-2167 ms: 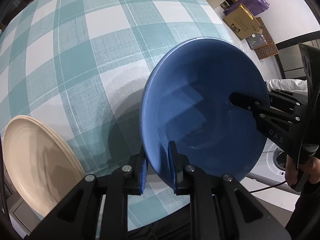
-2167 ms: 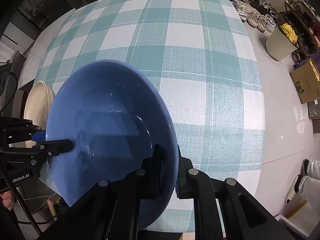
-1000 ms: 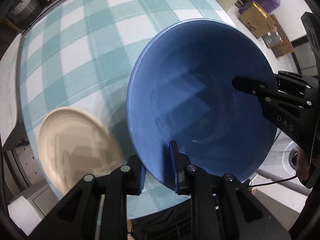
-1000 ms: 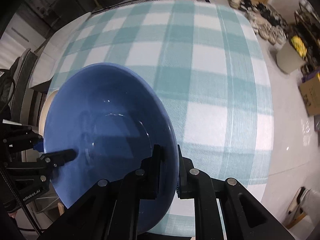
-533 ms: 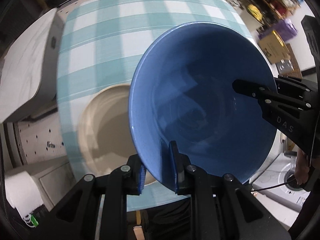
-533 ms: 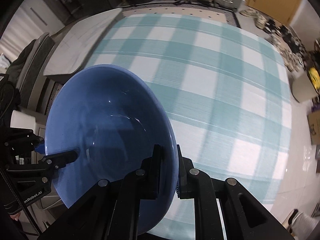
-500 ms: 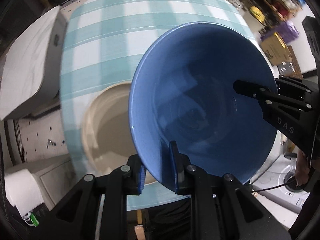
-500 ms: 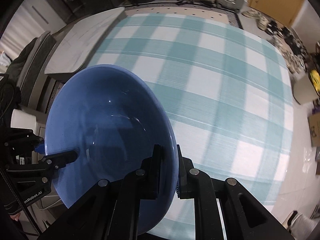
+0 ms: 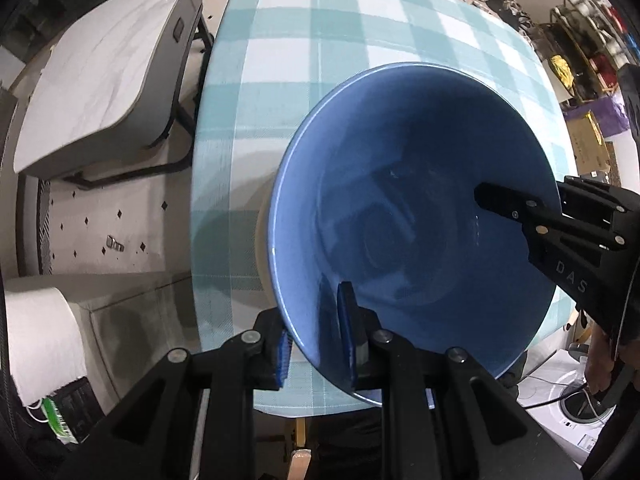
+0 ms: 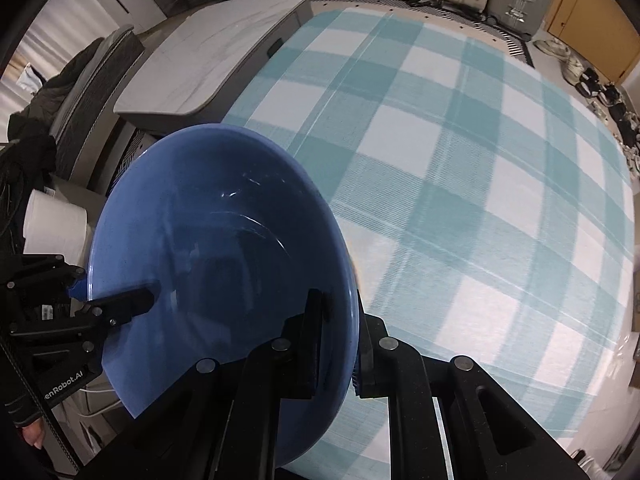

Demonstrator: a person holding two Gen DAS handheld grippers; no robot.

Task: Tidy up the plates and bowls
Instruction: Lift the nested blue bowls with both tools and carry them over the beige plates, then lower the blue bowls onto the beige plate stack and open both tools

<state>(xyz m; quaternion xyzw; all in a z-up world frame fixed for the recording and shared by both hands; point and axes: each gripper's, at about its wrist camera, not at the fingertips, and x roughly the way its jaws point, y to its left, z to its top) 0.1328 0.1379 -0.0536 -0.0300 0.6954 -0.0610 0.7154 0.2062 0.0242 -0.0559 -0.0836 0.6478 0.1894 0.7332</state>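
1. Blue bowl hangs between my two grippers: left gripper jaws pinch the near rim, right gripper jaws pinch the opposite rim.
2. Risk: glazed rim slipping if my hands diverge.
3. Beige plate, beneath the jaws, is nearly hidden; I could land off-centre near the tabletop edge.

The right gripper, seen from the left wrist, carries the letters "DAS" on its side. The left gripper, seen from the right wrist, reads "enRobot.AI", its start cut off.
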